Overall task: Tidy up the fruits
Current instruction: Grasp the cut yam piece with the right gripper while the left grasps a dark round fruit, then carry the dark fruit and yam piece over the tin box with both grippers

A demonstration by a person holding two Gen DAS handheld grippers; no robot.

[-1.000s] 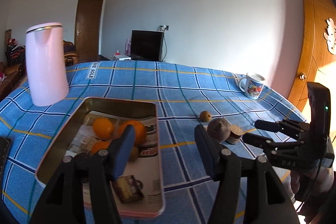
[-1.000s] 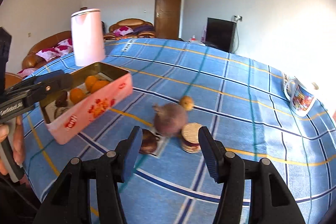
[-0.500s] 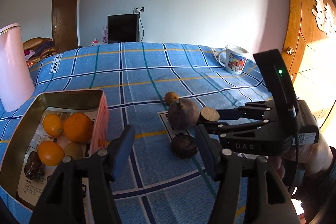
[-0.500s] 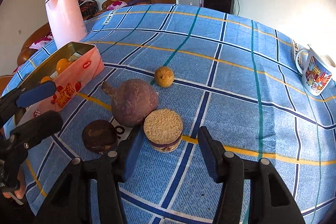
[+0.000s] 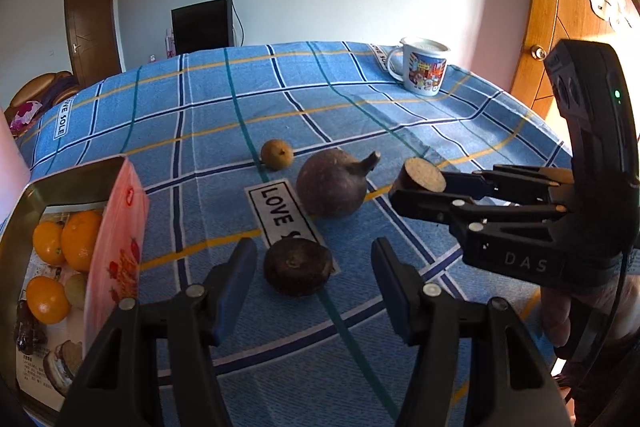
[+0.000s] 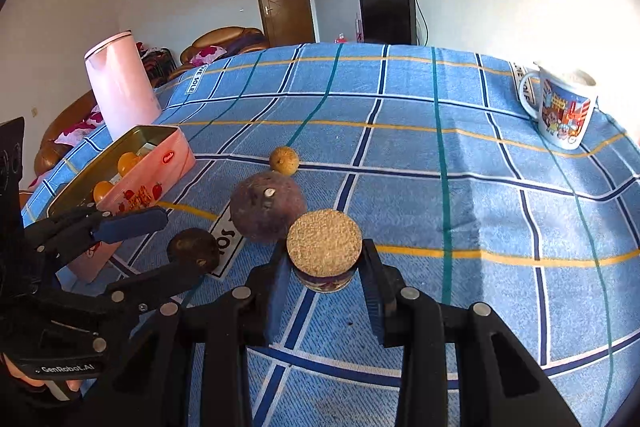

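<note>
- Jaws of the right gripper [image 6: 324, 261] had just been closing and pressed the sides of the cut fruit piece [image 6: 324, 247], just beside the big purple fruit [image 6: 267, 207].
- The left gripper [image 5: 312, 277] stood apart around the dark round fruit [image 5: 298, 271], not touching.
- Oranges [image 5: 80, 241] already lay in the tin [image 5: 116, 227], left of the purple fruit.
- Four pieces, including the small yellow fruit [image 5: 277, 154], remained on the cloth [image 5: 400, 131].

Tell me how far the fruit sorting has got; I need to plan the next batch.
Done: several oranges lie in the pink tin. In hand: the right gripper, whose jaws have just been closing, is shut on the cut fruit half; the left gripper stands open around the dark round fruit. Left: the large purple fruit and the small yellow fruit on the tablecloth.
</note>
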